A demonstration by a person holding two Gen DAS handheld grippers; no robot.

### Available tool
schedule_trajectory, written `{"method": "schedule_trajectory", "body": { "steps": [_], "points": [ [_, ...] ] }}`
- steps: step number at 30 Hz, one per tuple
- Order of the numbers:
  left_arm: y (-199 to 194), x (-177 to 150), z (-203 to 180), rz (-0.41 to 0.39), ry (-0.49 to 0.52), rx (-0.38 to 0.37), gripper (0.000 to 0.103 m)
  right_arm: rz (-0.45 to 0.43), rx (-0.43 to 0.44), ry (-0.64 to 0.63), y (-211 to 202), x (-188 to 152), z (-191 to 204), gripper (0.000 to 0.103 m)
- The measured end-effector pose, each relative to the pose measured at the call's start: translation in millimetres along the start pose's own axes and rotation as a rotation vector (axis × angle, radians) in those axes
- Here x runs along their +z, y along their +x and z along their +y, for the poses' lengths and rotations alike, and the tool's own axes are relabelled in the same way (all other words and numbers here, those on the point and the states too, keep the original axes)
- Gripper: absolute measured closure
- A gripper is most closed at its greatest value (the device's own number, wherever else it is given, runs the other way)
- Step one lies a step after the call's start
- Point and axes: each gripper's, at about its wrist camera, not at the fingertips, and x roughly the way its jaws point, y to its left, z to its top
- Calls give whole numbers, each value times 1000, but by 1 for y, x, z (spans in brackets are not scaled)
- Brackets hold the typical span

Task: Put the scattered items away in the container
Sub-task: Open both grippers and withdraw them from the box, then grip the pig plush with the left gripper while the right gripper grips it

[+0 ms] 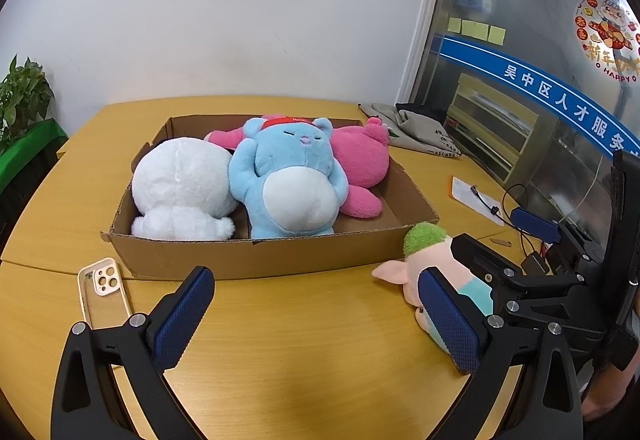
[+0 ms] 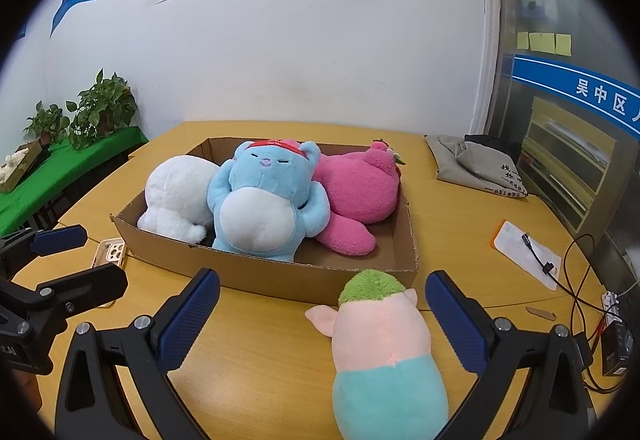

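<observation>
Three plush toys lie in the cardboard box (image 2: pixel 280 276). The pig plush (image 2: pixel 380 352) remains on the tabletop (image 2: pixel 260 360), between the spread right gripper (image 2: pixel 322 314) fingers. Left gripper (image 1: pixel 316 314) fingers: spread, empty.

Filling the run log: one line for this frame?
in cardboard box: white, blue, pink plush | out: pig plush, between fingers of open right gripper | left gripper open, empty | phone case on table
</observation>
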Motion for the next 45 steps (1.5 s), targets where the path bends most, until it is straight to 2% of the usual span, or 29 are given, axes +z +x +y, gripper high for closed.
{"method": "schedule_trajectory", "body": {
  "steps": [4, 9, 13, 15, 19, 21, 23, 25, 28, 32, 35, 36, 37, 39, 42, 45],
  "points": [
    [5, 0, -1, 12, -7, -23, 0, -25, 11, -2, -10, -1, -7, 1],
    [17, 1, -6, 39, 1, -51, 0, -26, 1, 31, -17, -20, -43, 1],
    [34, 3, -11, 75, -33, -123, 0, 108, -19, 99, 10, -54, -74, 0],
    [44, 4, -17, 91, -40, -140, 0, 167, -26, 84, 24, -70, -77, 0],
    [63, 3, -30, 129, -41, -183, 0, 257, 33, 108, 46, -94, -81, 2],
    [71, 3, -37, 138, -35, -193, 0, 279, 101, 152, 53, -103, -86, 3],
    [81, 3, -44, 149, -37, -220, 0, 283, 171, 187, 55, -111, -89, 14],
    [93, 4, -52, 158, -36, -246, 0, 262, 185, 188, 50, -114, -90, 20],
    [114, 2, -68, 185, -40, -284, 0, 247, 216, 203, 46, -116, -94, 24],
    [136, 0, -93, 196, -30, -385, 0, 239, 248, 198, 39, -118, -91, 25],
    [150, -3, -113, 216, 14, -396, 0, 226, 266, 187, 33, -119, -88, 25],
    [155, -5, -118, 228, 30, -391, 5, 222, 270, 190, 32, -119, -89, 26],
    [159, -6, -122, 243, 42, -389, 26, 217, 276, 193, 31, -119, -89, 26],
    [161, -6, -126, 247, 66, -336, 50, 203, 273, 188, 28, -117, -90, 27],
    [154, 2, -117, 231, 26, -375, 55, 141, 264, 156, 19, -109, -89, 27],
    [137, 23, -109, 190, 25, -379, 56, 72, 295, 171, 13, -94, -88, 27]
  ]
}}
